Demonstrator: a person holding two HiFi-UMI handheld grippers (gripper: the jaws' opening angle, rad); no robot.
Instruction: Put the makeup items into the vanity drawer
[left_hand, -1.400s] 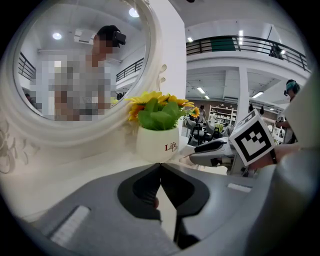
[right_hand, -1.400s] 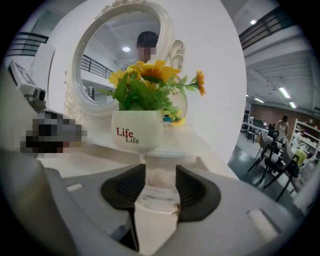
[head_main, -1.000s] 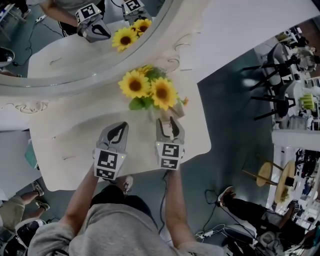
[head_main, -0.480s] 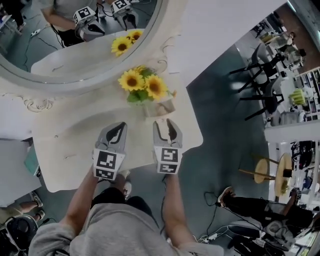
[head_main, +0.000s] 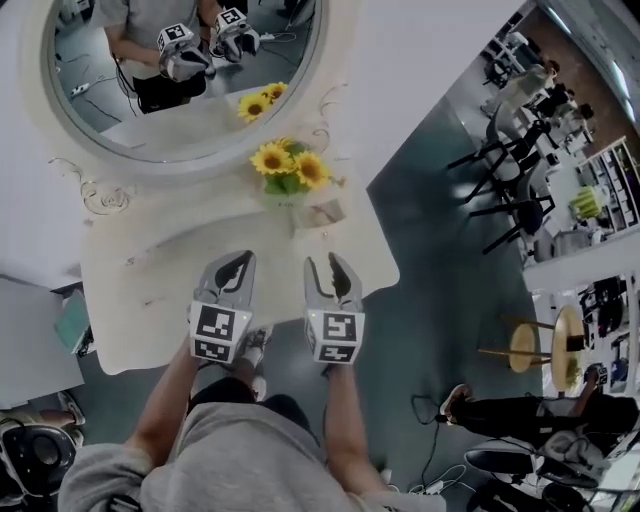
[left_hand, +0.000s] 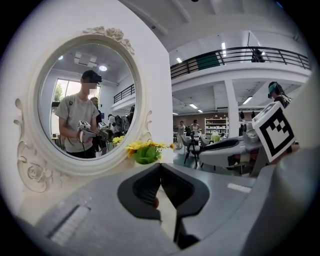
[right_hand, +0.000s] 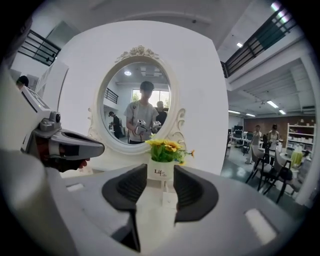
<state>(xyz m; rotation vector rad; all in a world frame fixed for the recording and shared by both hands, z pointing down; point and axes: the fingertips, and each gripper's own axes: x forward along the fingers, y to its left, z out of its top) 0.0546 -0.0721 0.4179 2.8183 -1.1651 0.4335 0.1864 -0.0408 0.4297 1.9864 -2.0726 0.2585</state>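
Note:
A white vanity table (head_main: 140, 330) stands under an oval mirror (head_main: 150, 110), with a pot of sunflowers (head_main: 290, 172) at its back. No makeup item or drawer shows in any view. Both grippers hang side by side above the table's front edge, pointing at the mirror. My left gripper (head_main: 236, 270) is shut, its tips meeting (left_hand: 160, 167) with nothing seen between them. My right gripper (head_main: 333, 272) is open (right_hand: 160, 170); its jaws have just been closing a little, with nothing between them. The flower pot (right_hand: 162, 170) stands far beyond its jaws.
A small white card (right_hand: 169, 199) lies before the pot. A teal object (head_main: 72, 322) sits left of the table. Dark chairs (head_main: 500, 200) and a round stool (head_main: 545, 350) stand on the floor at right, where a person (head_main: 500, 412) sits low.
Both grippers have risen and drawn back from near the flower pot to the table's front edge. More of the mirror has come into view. The right jaws stand slightly narrower.

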